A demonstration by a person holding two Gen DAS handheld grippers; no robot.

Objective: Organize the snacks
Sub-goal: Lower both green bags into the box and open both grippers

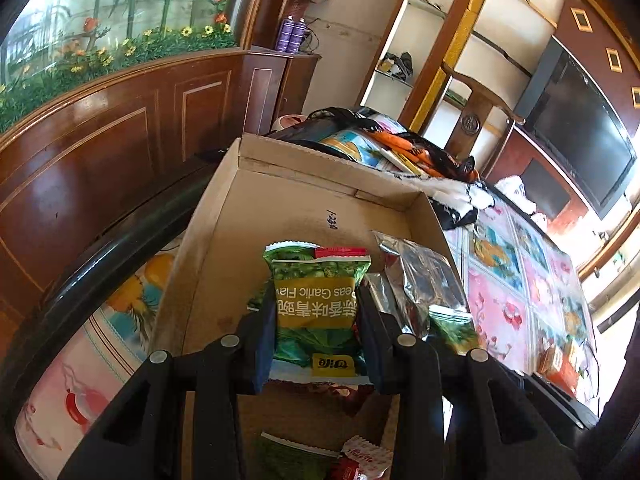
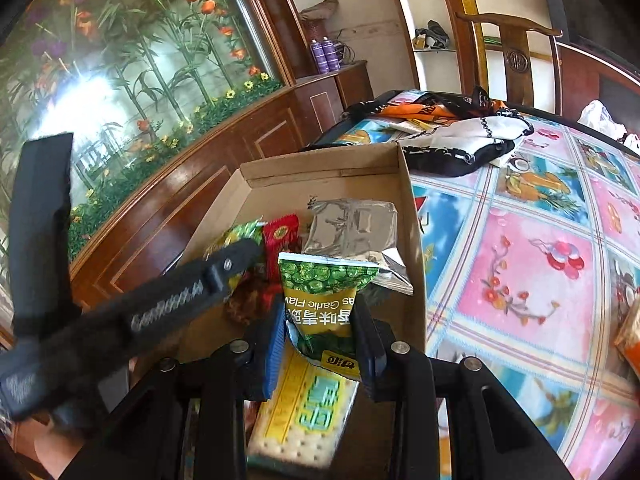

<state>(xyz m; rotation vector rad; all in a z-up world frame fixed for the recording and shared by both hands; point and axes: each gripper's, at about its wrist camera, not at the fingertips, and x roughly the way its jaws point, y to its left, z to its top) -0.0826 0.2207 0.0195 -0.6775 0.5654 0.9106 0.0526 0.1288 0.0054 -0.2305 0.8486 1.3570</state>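
Note:
A shallow cardboard box [image 1: 280,200] [image 2: 412,240] lies on the table and holds snacks. My left gripper [image 1: 318,312] is shut on a green garlic pea packet [image 1: 316,300] above the box. My right gripper [image 2: 320,320] is shut on another green garlic pea packet [image 2: 324,300] over the box's near end. The left gripper also shows in the right wrist view [image 2: 240,256] as a black arm reaching into the box. A silver foil bag [image 1: 420,280] [image 2: 352,228], a red packet [image 2: 282,236] and a cracker pack [image 2: 304,416] lie in the box.
The table has a flowered cloth [image 2: 520,280]. Clothes and bags [image 2: 460,140] are piled beyond the box. An orange packet [image 1: 560,364] lies at the right edge of the table. A wooden cabinet [image 1: 120,140] stands left, a chair [image 2: 516,56] behind.

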